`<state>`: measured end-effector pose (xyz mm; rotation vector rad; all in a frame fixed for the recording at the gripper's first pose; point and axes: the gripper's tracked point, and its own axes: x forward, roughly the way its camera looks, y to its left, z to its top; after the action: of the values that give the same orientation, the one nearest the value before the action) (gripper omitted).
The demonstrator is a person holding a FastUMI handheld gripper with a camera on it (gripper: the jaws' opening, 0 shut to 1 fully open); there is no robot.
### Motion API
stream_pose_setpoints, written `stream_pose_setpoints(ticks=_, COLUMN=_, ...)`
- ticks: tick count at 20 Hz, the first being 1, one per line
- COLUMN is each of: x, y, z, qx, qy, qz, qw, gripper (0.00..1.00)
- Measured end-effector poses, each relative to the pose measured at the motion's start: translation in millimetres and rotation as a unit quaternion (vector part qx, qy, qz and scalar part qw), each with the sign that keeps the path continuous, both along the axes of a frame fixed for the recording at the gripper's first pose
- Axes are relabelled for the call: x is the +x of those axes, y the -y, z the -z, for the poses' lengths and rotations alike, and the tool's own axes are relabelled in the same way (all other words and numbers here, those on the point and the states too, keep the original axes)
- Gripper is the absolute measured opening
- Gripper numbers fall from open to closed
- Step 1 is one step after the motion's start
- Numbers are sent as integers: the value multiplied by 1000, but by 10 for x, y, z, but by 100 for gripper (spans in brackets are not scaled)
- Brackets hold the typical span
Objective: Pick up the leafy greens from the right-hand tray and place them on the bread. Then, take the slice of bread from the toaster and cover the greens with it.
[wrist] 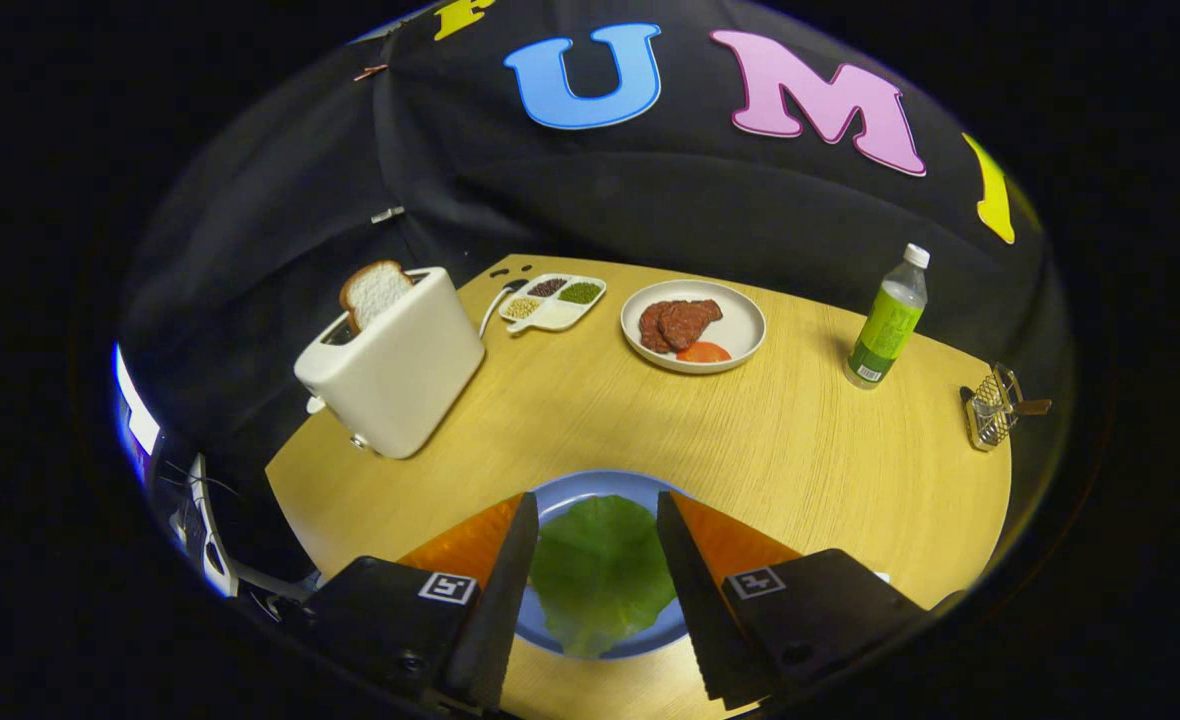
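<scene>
A green lettuce leaf [600, 575] lies flat on a blue plate [590, 485] at the near edge of the wooden table. Whatever is under the leaf is hidden. My gripper [597, 500] hovers over the plate, open, with the leaf in the gap between the fingers and neither finger touching it. Beyond the fingers to the left stands a white toaster [395, 370], and a slice of white bread [375, 290] sticks up out of its slot.
A white plate [740, 325] with meat pieces and a tomato slice sits beyond the fingers, past the table's middle. A compartment dish [553, 300] of grains lies behind the toaster. A green bottle [888, 320] and a wire basket [990, 410] stand far right.
</scene>
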<state>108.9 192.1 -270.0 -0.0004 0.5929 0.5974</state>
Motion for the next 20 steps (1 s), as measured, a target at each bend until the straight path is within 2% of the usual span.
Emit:
stream_pose_setpoints(ticks=5, x=-48, y=-27, z=-433, qx=17, qy=41, qz=4, qw=999, gripper=80)
stream_pose_setpoints(ticks=9, x=-128, y=-331, z=-841, qx=45, qy=62, qz=-11, qw=997, gripper=86)
stream_pose_setpoints(ticks=15, x=-111, y=-1370, z=-1385, qx=64, qy=96, qz=-59, qw=991, gripper=87)
stream_pose_setpoints(ticks=20, x=-81, y=-2305, z=-1340, qx=55, qy=94, qz=-96, qw=989, gripper=87)
